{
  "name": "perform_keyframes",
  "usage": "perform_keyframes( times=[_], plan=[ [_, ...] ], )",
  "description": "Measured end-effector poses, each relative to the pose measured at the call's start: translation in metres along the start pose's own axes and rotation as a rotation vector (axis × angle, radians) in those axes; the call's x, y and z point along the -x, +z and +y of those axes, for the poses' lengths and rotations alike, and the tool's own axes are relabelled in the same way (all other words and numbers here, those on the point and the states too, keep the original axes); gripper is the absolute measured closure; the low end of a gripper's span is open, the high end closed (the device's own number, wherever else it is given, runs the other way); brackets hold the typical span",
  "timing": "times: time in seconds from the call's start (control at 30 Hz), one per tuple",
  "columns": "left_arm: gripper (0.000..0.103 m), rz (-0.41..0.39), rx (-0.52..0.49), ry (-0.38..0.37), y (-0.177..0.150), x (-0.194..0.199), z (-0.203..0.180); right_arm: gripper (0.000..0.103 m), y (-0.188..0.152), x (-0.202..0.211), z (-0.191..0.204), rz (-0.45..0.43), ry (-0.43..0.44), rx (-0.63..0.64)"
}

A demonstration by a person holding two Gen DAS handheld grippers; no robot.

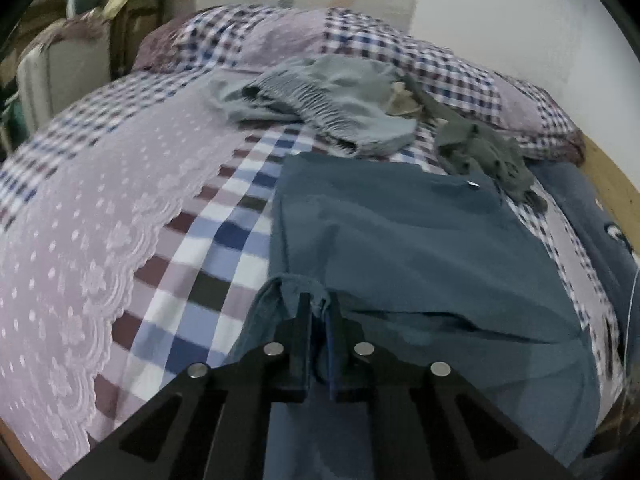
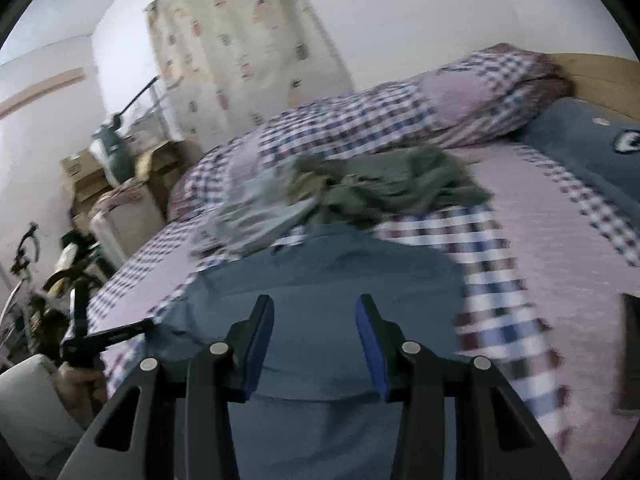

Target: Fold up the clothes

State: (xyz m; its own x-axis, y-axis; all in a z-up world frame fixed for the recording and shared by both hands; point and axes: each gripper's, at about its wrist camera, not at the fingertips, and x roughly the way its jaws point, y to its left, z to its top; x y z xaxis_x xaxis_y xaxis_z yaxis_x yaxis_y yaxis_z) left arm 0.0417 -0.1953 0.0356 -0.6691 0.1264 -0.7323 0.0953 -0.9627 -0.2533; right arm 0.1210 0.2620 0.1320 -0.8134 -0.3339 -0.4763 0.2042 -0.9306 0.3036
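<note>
Already a corner of the flat teal-blue cotton garment (image 1: 420, 248) is pinched between the closed jaws of the left gripper (image 1: 320, 312), a small bunch of cloth being gathered up around the fingertips. The garment is spread on the checked purple, blue and white bedspread (image 1: 120, 220), at its near edge, with a crumpled pale grey knitted garment (image 1: 320, 96) and a crumpled olive-green garment (image 1: 480, 152) lying beyond it, near the checked pillow (image 1: 400, 44). The right gripper (image 2: 316, 344) is held half open above the same teal cloth, and nothing is seen between its blue pads (image 2: 260, 352). A fold by one corner alone is judged to be risky: the unheld side could be dragged, and the cloth could be twisted or creased instead of being laid over squarely. The thin pinch might also be lost if the corner is pulled quickly, since little fabric is caught. Should the fold be carried too far back, the olive-green garment, which touches the far corner, could be caught under the cloth.
</note>
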Motion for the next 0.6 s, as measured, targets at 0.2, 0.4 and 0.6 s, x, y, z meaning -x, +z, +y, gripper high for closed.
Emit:
perform_keyframes(
  times=[0.2, 0.4, 0.6],
  plan=[
    [0.099, -0.093, 0.135, -0.079, 0.004, 0.027, 0.023, 0.049, -0.017, 0.034, -0.085, -0.025, -0.03, -0.339],
    [0.099, -0.094, 0.251, -0.162, 0.003, 0.031, 0.039, 0.049, -0.036, 0.03, -0.124, -0.011, 0.061, -0.567],
    [0.099, -0.091, 0.237, -0.152, 0.001, 0.031, 0.039, 0.049, -0.056, -0.01, -0.163, 0.084, 0.135, -0.828]
  ],
)
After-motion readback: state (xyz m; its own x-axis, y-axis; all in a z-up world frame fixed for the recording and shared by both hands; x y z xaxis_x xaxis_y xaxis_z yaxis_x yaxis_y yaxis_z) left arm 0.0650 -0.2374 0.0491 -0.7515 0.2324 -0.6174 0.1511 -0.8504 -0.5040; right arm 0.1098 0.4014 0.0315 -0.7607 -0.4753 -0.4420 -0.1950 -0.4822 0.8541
